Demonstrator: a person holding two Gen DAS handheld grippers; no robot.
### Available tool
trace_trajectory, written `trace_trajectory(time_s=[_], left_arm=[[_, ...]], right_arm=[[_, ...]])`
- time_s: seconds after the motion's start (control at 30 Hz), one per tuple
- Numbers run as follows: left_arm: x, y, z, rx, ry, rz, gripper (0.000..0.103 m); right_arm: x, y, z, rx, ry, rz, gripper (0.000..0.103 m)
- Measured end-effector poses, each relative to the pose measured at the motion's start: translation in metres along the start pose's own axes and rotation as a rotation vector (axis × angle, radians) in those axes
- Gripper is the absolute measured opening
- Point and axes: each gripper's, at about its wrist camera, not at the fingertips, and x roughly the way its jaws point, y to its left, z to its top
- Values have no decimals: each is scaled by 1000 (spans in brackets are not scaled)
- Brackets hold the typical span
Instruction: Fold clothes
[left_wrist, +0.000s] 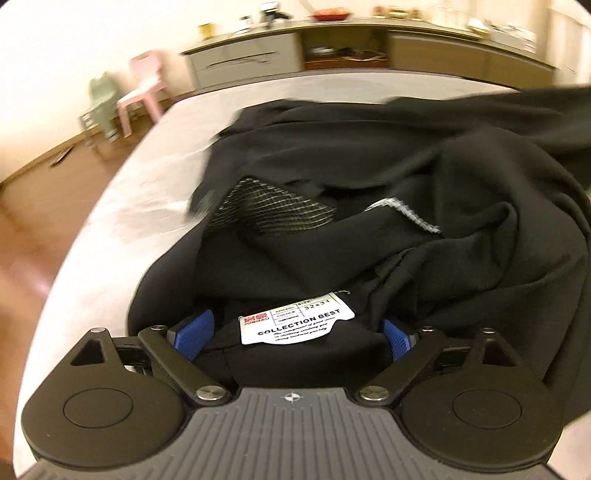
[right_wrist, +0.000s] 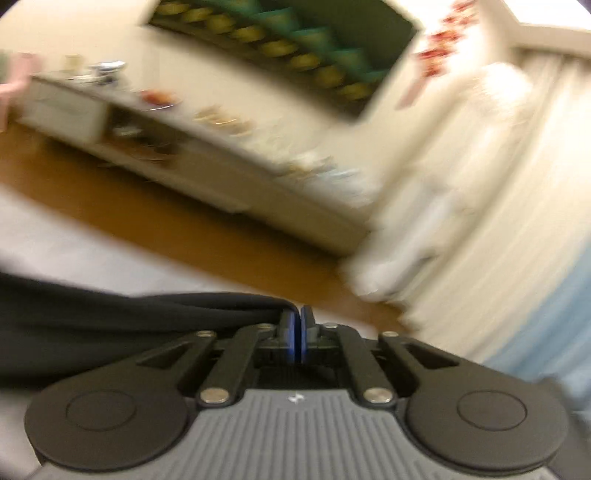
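A black garment (left_wrist: 369, 166) lies crumpled on a pale grey surface (left_wrist: 147, 177), with a mesh lining and a white seam edge showing. Its white size label (left_wrist: 297, 325) reads "COLLECTION BEST". My left gripper (left_wrist: 295, 338) is open, its blue pads (left_wrist: 195, 332) wide apart on either side of the labelled waistband fabric. In the blurred right wrist view, my right gripper (right_wrist: 297, 330) is shut, and a stretched fold of the black garment (right_wrist: 110, 325) runs in from the left to its fingertips, pinched there. The pale surface (right_wrist: 55, 240) lies below.
A long low sideboard (left_wrist: 295, 48) with dishes on top stands against the far wall. A pink chair (left_wrist: 144, 85) and a green chair (left_wrist: 101, 99) stand on the wooden floor at left. The right wrist view shows the sideboard (right_wrist: 184, 166), a wall picture (right_wrist: 288, 44) and pale curtains (right_wrist: 498, 221).
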Motion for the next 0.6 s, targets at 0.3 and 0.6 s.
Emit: trace_trajectory(time_s=[0.3,0.6], left_arm=[[-24,42,-5,-154,-40,-94,94],[-39,86,-2,-298,-132,-46,44]], right_arm=[[-94,14,-139,319,117,669,73],[-130,79,-202,101,230,753,60]])
